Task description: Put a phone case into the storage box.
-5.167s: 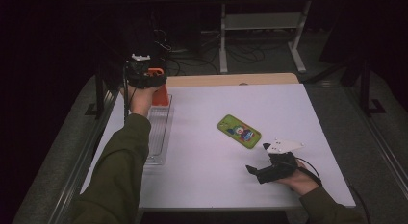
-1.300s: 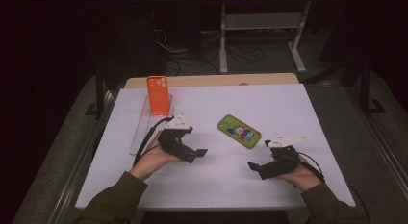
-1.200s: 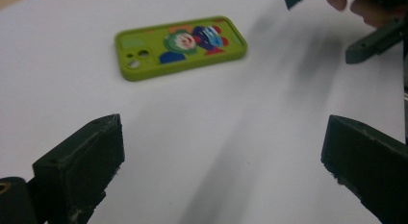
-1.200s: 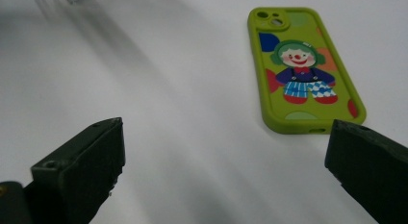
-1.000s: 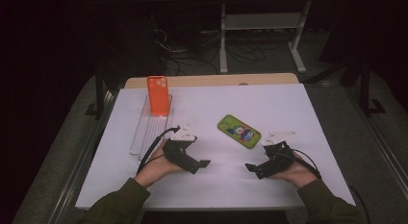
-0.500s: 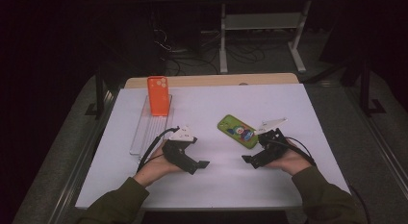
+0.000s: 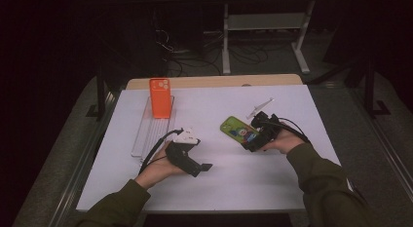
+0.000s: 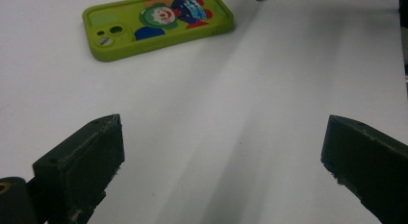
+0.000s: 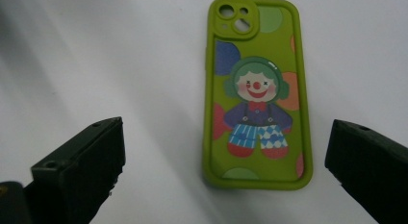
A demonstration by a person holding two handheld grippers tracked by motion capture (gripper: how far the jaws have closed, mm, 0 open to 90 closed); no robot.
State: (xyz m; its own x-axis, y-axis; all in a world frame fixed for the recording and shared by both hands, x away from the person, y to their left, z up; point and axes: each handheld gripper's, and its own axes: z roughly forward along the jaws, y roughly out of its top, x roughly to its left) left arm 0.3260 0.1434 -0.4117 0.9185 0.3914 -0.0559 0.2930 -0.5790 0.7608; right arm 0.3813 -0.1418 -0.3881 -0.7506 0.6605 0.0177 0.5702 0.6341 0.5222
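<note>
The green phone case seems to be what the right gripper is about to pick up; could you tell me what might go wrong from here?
1. The green phone case lies flat on the table, so the open right gripper may scrape the surface or push the case along instead of gripping it.
2. The case sits off-centre between the jaws, nearer one of them, so a close now could skew it.
</note>
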